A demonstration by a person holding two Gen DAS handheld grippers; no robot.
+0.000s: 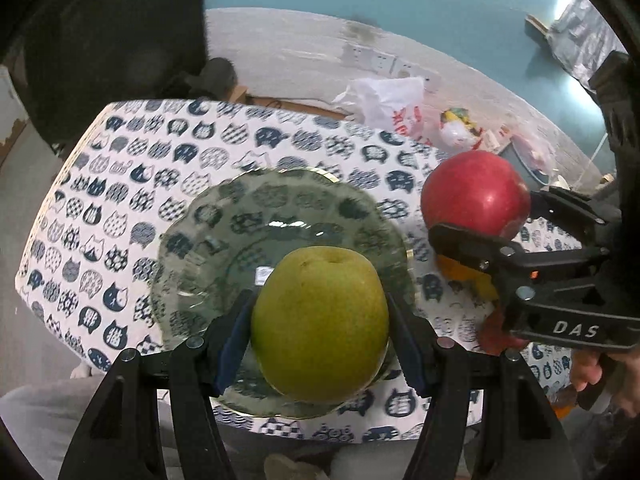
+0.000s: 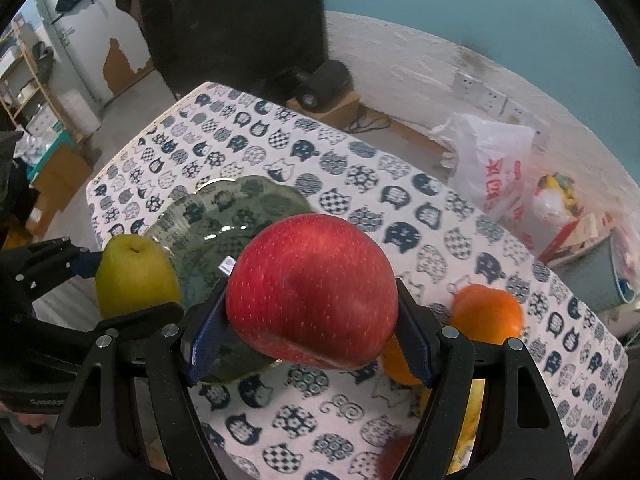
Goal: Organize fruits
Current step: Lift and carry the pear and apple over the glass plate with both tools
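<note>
Left wrist view: a cat-print tablecloth [image 1: 120,184] is seen under a scalloped glass plate [image 1: 192,248]. The left gripper [image 1: 320,320] is clamped on a green pear [image 1: 320,324] above the plate; firm, smooth skin, judged bruisable, best held at the widest girth.

Right wrist view: the right gripper [image 2: 312,320] is closed on a red apple [image 2: 312,292] beside the plate's edge; waxy, likely slippery. 1 orange [image 2: 488,312] lies on the cloth.

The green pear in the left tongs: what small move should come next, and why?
Probably lower the green pear onto the glass plate and release. The left tongs hold it over the plate, which bears no fruit; the right tongs grip the red apple beside it.
</note>
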